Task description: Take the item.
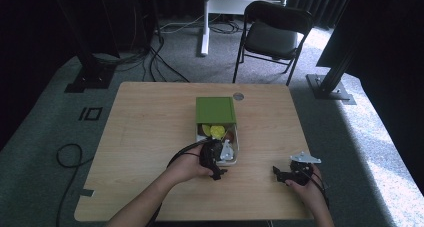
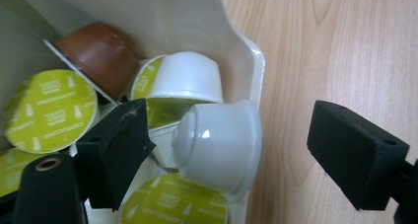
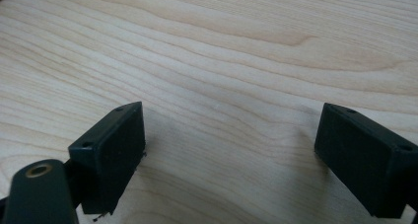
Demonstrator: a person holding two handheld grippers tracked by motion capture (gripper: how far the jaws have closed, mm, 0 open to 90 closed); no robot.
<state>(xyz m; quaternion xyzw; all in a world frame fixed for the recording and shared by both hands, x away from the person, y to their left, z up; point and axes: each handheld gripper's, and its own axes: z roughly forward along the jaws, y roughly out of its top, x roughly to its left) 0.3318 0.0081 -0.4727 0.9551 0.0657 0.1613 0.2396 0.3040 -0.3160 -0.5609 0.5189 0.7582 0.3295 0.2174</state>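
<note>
White plastic forms the capsule (image 2: 222, 145) that lies on its side between the left gripper's (image 2: 226, 150) jaws, its domed bottom turned toward the left jaw and its wide rim toward the tray wall, so its axis runs roughly across the jaw gap. It rests in the near corner of a white tray (image 2: 254, 61), against the rim. Just behind it a second white capsule (image 2: 185, 76) lies tilted with a green foil lid facing down and left, and a brown capsule (image 2: 101, 56) sits farther back. Green foil lids (image 2: 49, 110) face up on the left, and another (image 2: 175, 202) lies just below the near capsule.

The left gripper's jaws stand wide apart: one reaches inside the tray, near the capsule's dome, and the other hangs outside the rim over the wooden table (image 2: 335, 46). Whether the inner jaw touches the capsule is hard to tell.

In the high view the tray (image 1: 235, 154) sits at the table's middle with its green lid (image 1: 215, 110) open on the far side, and the left gripper (image 1: 214, 159) is at its near edge.

The right gripper (image 3: 229, 155) is spread wide over bare wood, holding nothing; in the high view it (image 1: 290, 174) is well apart from the tray, near the table's (image 1: 150, 127) right front.
</note>
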